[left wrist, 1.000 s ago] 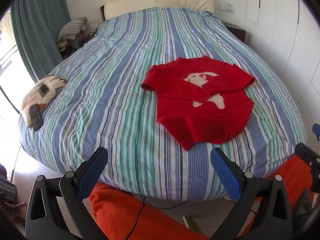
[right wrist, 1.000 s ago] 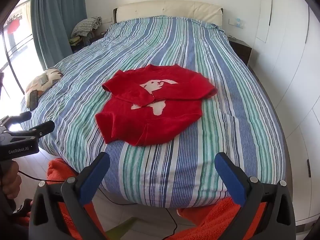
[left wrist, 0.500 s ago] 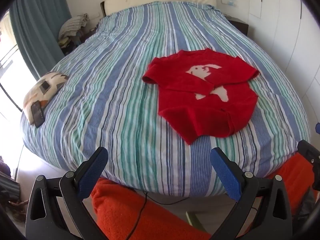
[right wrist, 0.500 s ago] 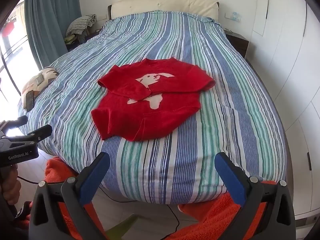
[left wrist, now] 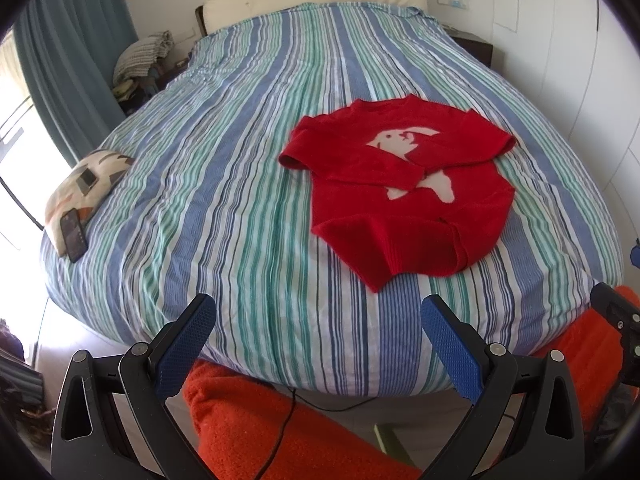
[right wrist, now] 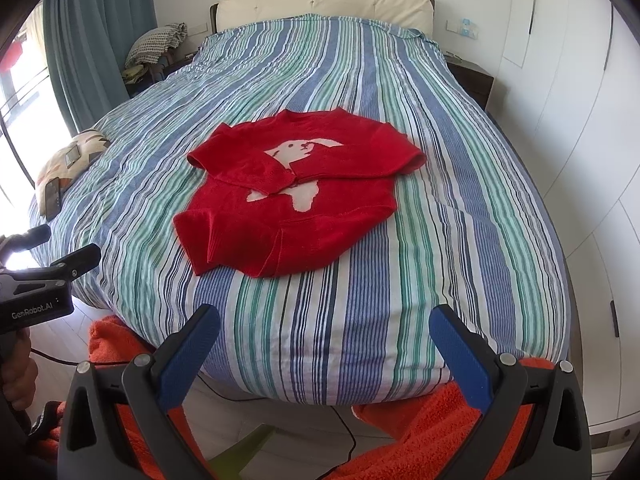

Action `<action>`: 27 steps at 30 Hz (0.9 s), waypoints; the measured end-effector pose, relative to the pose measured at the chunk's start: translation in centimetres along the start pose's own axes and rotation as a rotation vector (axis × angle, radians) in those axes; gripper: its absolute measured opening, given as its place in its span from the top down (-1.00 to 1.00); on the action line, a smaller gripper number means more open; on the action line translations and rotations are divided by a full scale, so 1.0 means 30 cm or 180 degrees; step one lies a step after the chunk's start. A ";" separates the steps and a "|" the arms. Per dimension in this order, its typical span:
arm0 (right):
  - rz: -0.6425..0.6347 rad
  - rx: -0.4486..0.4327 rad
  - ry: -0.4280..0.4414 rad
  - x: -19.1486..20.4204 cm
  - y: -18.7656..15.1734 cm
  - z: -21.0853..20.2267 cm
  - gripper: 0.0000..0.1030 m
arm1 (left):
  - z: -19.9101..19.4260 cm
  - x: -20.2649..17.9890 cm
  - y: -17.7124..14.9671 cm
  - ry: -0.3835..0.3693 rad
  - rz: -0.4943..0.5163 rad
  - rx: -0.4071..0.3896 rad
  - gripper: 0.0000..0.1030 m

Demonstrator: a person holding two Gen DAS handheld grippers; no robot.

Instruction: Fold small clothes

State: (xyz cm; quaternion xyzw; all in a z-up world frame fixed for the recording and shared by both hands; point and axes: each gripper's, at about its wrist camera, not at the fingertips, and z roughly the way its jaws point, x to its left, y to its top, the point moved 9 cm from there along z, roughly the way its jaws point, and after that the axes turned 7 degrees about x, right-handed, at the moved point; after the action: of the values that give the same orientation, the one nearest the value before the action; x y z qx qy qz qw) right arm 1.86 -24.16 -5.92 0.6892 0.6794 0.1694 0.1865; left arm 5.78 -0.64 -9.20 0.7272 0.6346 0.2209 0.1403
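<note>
Bed (left wrist: pixel 248 184) fills most of both views, covered in a blue, green and white striped sheet, cream headboard (right wrist: pixel 324 4) at the far end. Red sweater (left wrist: pixel 404 196) with a white animal figure lies flat on the near half of the bed, toward my right side; both sleeves are crossed over the chest, the hem nearest me. Patterned cushion (left wrist: pixel 86 184) sits at the bed's left edge with a dark phone (left wrist: pixel 74 234) on it. My left claw (left wrist: pixel 318 340) is spread wide and empty, short of the bed edge. My right claw (right wrist: pixel 324 344) is likewise spread wide, holding nothing.
</note>
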 end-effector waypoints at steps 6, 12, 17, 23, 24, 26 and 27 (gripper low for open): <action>-0.0007 -0.0006 -0.0017 0.002 0.004 0.006 -1.00 | 0.008 -0.008 0.004 0.0005 0.0020 0.0016 -0.99; 0.0003 0.0038 -0.0025 0.002 -0.003 0.017 -1.00 | 0.004 -0.019 0.002 -0.0020 0.0036 0.0014 -0.99; 0.0000 0.0028 -0.0072 0.007 0.002 0.013 -1.00 | 0.008 -0.023 0.001 -0.0050 0.0036 0.0033 -0.99; -0.0008 0.0041 -0.0069 0.012 0.006 0.013 -1.00 | 0.004 -0.026 -0.003 -0.0090 0.0029 0.0033 -0.99; -0.0010 0.0054 -0.0065 0.014 0.006 0.015 -1.00 | 0.004 -0.026 -0.005 -0.0092 0.0029 0.0035 -0.99; -0.0013 0.0071 -0.0061 0.018 0.004 0.018 -1.00 | 0.006 -0.028 -0.004 -0.0110 0.0029 0.0046 -0.99; -0.0016 0.0074 -0.0059 0.018 0.004 0.020 -1.00 | 0.006 -0.029 -0.005 -0.0124 0.0028 0.0050 -0.99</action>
State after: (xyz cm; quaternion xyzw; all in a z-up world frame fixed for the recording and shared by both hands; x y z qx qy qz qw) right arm 2.28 -23.62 -6.39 0.6911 0.6813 0.1546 0.1852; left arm 5.66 -1.47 -9.55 0.7352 0.6303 0.2024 0.1459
